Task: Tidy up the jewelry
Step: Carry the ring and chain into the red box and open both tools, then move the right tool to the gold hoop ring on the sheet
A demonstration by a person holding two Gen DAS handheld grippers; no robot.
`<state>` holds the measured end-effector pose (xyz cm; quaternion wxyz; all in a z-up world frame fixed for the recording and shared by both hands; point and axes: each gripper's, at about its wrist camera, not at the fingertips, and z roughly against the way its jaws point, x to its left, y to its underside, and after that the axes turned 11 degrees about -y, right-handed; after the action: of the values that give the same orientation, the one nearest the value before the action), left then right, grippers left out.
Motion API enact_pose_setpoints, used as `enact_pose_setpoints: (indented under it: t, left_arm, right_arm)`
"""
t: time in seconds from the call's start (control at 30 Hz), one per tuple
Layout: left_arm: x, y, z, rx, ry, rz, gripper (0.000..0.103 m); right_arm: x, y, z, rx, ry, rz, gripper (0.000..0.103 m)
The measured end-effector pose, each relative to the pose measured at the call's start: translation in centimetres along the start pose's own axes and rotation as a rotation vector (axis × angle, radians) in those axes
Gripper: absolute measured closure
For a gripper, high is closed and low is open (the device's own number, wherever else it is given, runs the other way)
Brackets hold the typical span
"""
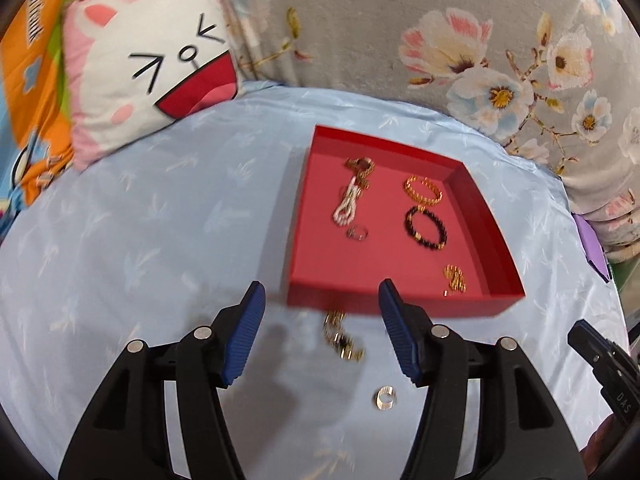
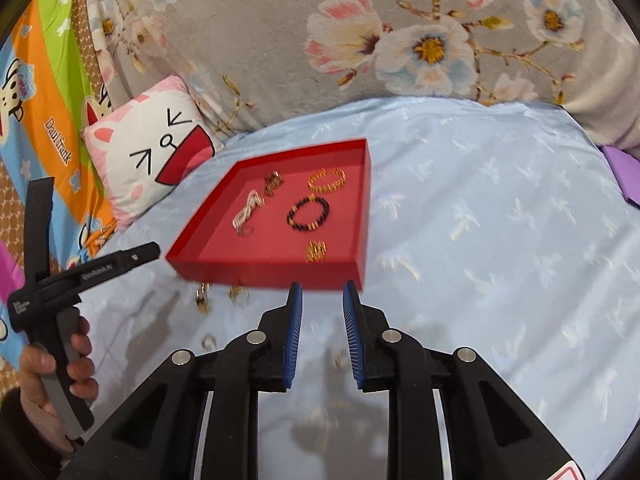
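A red tray (image 1: 400, 304) (image 2: 264, 276) lies on the light blue sheet. It holds a black bead bracelet (image 1: 426, 227) (image 2: 309, 213), a gold bracelet (image 1: 423, 190) (image 2: 327, 180), a white bead piece (image 1: 347, 205) (image 2: 248, 210), a ring (image 1: 357, 233) and a small gold piece (image 1: 455, 279) (image 2: 316, 251). On the sheet before the tray lie a gold and black chain (image 1: 342, 338) (image 2: 202, 298) and a silver ring (image 1: 385, 397) (image 2: 209, 341). My left gripper (image 1: 322, 334) is open and empty over the chain. My right gripper (image 2: 322, 336) is open and empty near the tray's front edge.
A cat-face pillow (image 1: 152, 68) (image 2: 152, 156) sits at the back left. A grey floral blanket (image 1: 440, 40) (image 2: 360, 40) runs along the back. A colourful cartoon quilt (image 2: 44, 120) is on the left. Another ring (image 2: 239, 295) lies by the tray.
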<state>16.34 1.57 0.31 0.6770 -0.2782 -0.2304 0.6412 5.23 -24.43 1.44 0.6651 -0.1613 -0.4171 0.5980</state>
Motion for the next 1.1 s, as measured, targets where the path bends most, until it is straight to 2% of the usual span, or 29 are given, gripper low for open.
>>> enact_pose_setpoints:
  t: [0.23,0.43,0.7,0.9,1.1]
  left_arm:
    - [2.0,4.8,0.7,0.085,0.004,0.052,0.046]
    - [2.1,6.7,0.5,0.120,0.003,0.061,0.046]
    - [-0.5,6.0,-1.5,0.127,0.010,0.027,0.046]
    - [-2.3,5.0,-4.3,0.133,-0.023,0.015,0.047]
    - [-3.5,4.4,-5.2,0.092,-0.081,-0.041,0.057]
  right_arm:
    - [-0.5,5.0,1.5,0.076,0.017,-0.054,0.080]
    - [-0.1,6.6,1.0,0.104,0.021,-0.059,0.080]
    - [0.8,6.7,0.3,0.115,-0.006,-0.062,0.080]
    - [0.6,6.5,-0.1,0.117,-0.012,-0.072,0.080]
    - [0.0,6.3,-0.8,0.123,-0.017,-0.084,0.080]
